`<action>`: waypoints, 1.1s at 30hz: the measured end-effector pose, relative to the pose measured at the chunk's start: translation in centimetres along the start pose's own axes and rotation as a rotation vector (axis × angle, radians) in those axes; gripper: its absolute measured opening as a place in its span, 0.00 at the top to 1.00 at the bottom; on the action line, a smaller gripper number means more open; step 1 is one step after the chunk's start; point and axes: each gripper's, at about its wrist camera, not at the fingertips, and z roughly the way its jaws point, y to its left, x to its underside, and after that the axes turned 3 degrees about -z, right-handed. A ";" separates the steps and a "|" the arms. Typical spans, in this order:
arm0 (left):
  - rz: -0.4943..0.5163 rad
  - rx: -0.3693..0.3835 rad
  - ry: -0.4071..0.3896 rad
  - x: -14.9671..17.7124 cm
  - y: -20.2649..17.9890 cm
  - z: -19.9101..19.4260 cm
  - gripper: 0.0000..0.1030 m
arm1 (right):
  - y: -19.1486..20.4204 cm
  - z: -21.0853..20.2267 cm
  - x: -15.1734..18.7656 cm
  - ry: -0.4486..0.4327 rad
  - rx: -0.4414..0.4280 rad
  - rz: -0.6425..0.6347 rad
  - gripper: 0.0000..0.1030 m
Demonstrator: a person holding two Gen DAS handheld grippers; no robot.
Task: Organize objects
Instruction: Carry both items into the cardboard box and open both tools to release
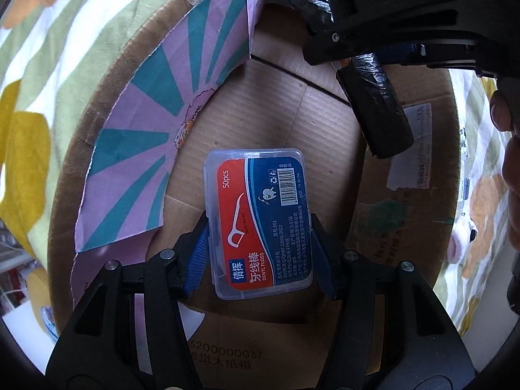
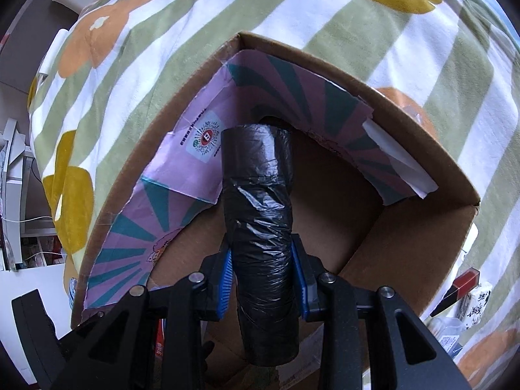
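A clear plastic dental floss box (image 1: 260, 221) with a red and blue label hangs inside the cardboard box (image 1: 325, 123), just above its floor. My left gripper (image 1: 258, 253) is shut on the floss box, with the blue pads pressing both long sides. A black roll of bin bags (image 2: 261, 227) is clamped in my right gripper (image 2: 265, 279), which is shut on it and held over the cardboard box (image 2: 422, 227). In the left wrist view that same bag roll (image 1: 377, 107) and the right gripper (image 1: 367, 61) come in from the upper right.
The carton's inner walls carry a torn purple and teal paper lining (image 1: 156, 120). The box rests on a striped flower-print blanket (image 2: 162, 48). A red lipstick case (image 2: 461, 286) and small packets (image 2: 477, 302) lie on the blanket to the right. A hand (image 1: 507, 162) shows at the right edge.
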 end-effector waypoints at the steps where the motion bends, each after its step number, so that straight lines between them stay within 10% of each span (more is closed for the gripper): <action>1: 0.002 0.000 0.000 0.0 0.0 0.1 0.49 | -0.1 0.1 0.0 0.003 0.003 -0.001 0.71; 5: 0.009 -0.044 -0.026 0.0 -0.4 -0.4 0.48 | 0.0 0.3 -0.3 0.035 0.063 -0.033 0.68; 9: 0.063 0.038 -0.023 0.4 -1.7 -0.9 0.00 | -0.3 -0.2 -0.5 0.008 -0.020 -0.023 0.23; 12: 0.095 -0.004 -0.026 0.9 -2.9 -0.8 0.00 | -0.1 -0.8 -0.7 -0.018 -0.018 -0.025 0.02; 33: 0.096 0.005 -0.115 3.0 -4.4 -5.0 0.00 | 0.8 -6.5 1.3 -0.083 0.021 -0.058 0.02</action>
